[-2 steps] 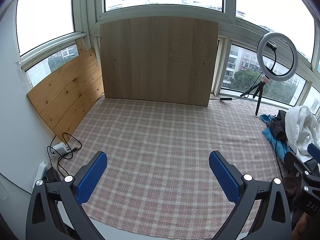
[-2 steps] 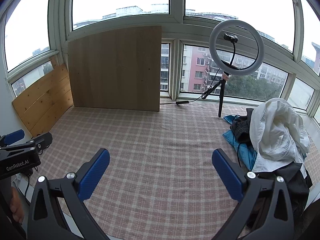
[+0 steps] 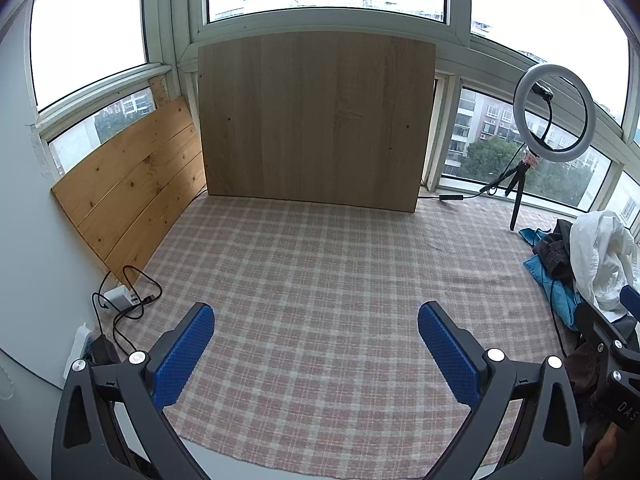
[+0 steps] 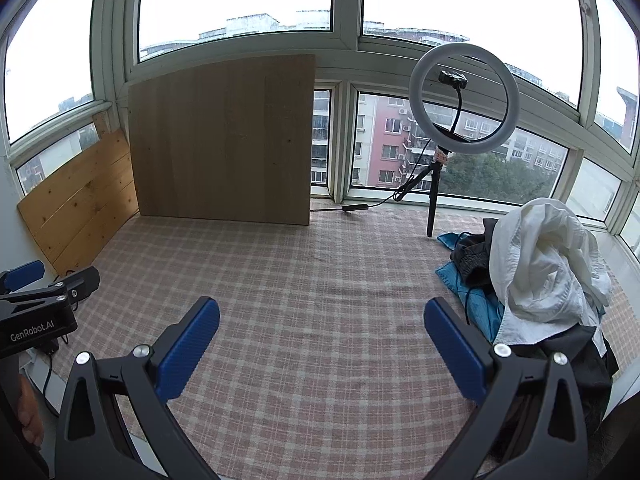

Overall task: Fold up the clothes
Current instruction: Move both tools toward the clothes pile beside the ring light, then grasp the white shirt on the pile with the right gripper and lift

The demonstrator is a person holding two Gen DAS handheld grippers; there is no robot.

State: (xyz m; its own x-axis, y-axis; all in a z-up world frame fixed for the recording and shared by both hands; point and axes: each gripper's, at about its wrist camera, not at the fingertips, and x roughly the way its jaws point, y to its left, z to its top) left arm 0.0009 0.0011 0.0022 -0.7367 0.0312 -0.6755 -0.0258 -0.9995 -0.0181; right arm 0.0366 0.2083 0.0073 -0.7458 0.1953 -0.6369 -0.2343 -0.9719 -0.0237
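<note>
A heap of clothes lies at the right of the checked cloth: a crumpled white garment on top of dark pieces and a blue one. My left gripper hovers open over the bare cloth, well left of the heap. My right gripper is open too, with nothing between its blue pads, and the heap sits just beyond its right finger. The left tool's body shows at the left edge of the right wrist view.
A large wooden board leans on the windows at the back, and a plank panel leans on the left wall. A ring light on a tripod stands at the back right. A charger and cables lie at the left edge.
</note>
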